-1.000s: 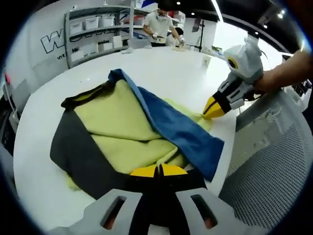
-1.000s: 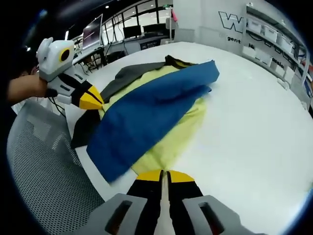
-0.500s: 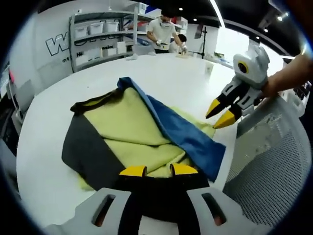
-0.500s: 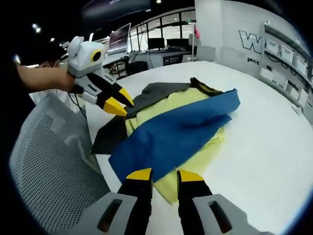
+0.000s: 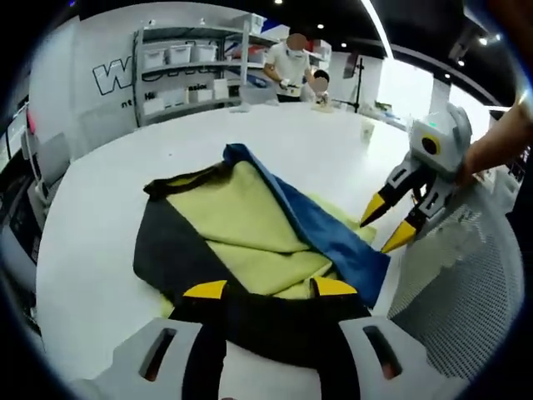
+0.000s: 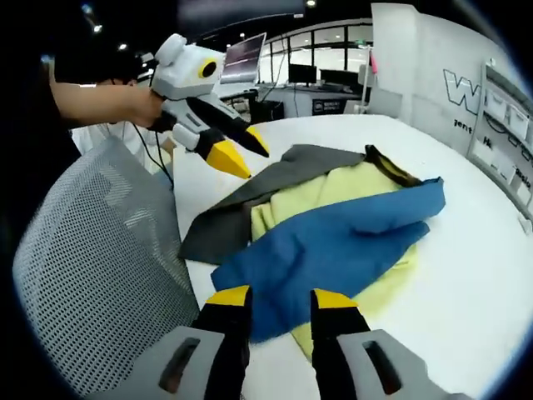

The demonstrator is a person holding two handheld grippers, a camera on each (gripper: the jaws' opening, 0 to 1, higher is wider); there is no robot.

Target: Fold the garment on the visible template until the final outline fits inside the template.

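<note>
A garment [image 5: 241,225] of yellow, dark grey and blue cloth lies folded on the white round table [image 5: 100,192]. Its blue layer [image 6: 333,250] is laid across the yellow part [image 6: 350,183], and the grey part [image 6: 241,208] sticks out at one side. My left gripper [image 5: 268,289] hangs open just above the garment's near dark edge, nothing between its fingers; it also shows in the right gripper view [image 6: 243,152], open in the air. My right gripper [image 6: 280,297] is open over the blue edge and holds nothing. It appears from the side [image 5: 387,225], beside the blue corner.
A grey mesh chair back [image 5: 466,283] stands against the table's edge [image 6: 92,267]. Shelves with white boxes [image 5: 179,71] line the far wall. People [image 5: 291,62] work at a far bench. A person's arm [image 6: 100,104] holds the left gripper. Monitors [image 6: 250,58] stand behind.
Both grippers were shut on the garment's edges a second ago. They have opened, let the cloth go and drawn back from it. The garment lies still.
</note>
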